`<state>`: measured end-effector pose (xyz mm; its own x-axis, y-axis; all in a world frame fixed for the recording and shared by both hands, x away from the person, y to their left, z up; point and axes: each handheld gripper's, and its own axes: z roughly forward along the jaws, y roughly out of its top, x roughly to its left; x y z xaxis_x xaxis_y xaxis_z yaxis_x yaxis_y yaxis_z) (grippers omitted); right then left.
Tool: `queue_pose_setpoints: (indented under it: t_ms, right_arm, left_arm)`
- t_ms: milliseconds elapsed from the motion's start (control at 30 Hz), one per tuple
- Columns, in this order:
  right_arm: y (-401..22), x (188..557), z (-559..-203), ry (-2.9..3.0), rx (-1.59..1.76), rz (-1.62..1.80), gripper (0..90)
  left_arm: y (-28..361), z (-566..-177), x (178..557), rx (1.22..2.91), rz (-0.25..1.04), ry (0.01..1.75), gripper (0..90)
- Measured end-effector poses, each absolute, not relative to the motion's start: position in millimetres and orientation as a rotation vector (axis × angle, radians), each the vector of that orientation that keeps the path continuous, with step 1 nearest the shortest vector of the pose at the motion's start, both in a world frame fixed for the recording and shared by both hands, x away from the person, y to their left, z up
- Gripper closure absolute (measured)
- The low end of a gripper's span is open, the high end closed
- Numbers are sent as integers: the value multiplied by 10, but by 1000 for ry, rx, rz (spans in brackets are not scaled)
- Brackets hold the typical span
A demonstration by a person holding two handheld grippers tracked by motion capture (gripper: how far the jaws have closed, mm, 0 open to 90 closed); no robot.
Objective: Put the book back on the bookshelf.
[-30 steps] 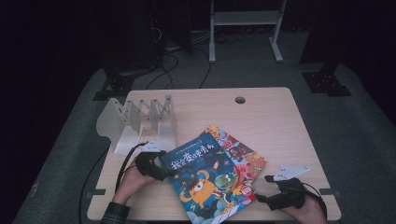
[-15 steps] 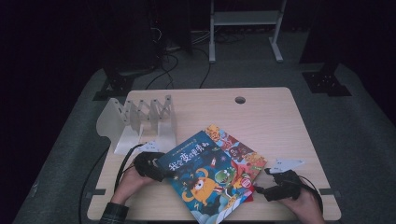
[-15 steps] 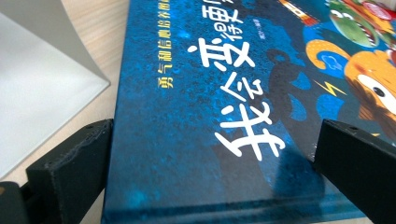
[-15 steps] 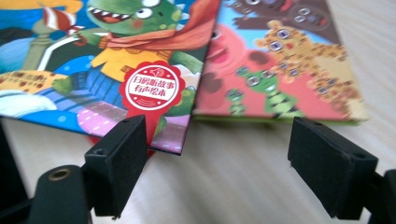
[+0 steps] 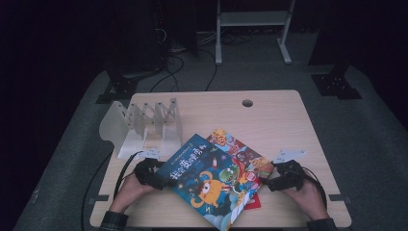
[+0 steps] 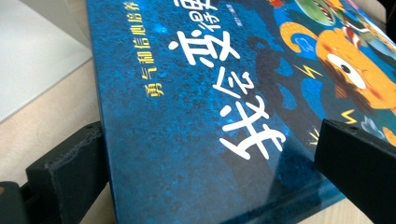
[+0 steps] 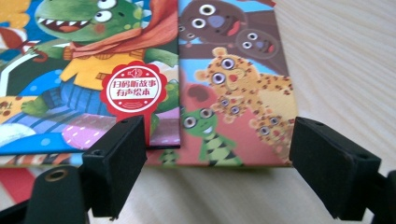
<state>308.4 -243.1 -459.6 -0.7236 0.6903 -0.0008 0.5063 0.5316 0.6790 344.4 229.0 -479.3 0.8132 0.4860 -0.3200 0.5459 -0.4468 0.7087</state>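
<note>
Over the last second the right gripper (image 5: 269, 183) has slid left to the book stack's (image 5: 240, 161) edge, jaws apart; left gripper (image 5: 159, 179) straddles the blue book (image 5: 202, 180), lower centre, grip unclear; lift appears imminent

A dim room around a pale wooden table (image 5: 269, 120).

The table is lit from above, while the surroundings are left almost black. A round cable hole (image 5: 247, 103) is cut near the far edge. Grey carpet (image 5: 380, 144) is seen under and around the table. Beyond the far edge, a white metal stand (image 5: 252, 24) is set on the floor, with black cables (image 5: 183, 62) trailed beside it, and dark bases (image 5: 337, 84) are placed off both far corners.
</note>
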Motion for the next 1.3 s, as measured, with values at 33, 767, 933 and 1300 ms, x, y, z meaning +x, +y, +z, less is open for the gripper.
queue_pose_setpoints:
  t_ms: [33, 767, 933, 1300]
  right_arm:
    - [-2429, 3112, -4593, 2498, 1019, 972, 178]
    - [-2425, 3186, -4604, 2486, 1045, 978, 216]
    - [-2396, 3197, -4607, 2481, 1035, 981, 218]
    - [-2375, 3183, -4628, 2481, 1052, 971, 223]
  left_arm:
    - [2290, -4798, 3439, 2120, -96, 759, 0]
    - [2302, -4606, 3456, 2026, -170, 711, 0]
    - [2259, -4367, 3471, 2012, -114, 663, 0]
    - [2308, -4123, 3436, 2024, -55, 650, 239]
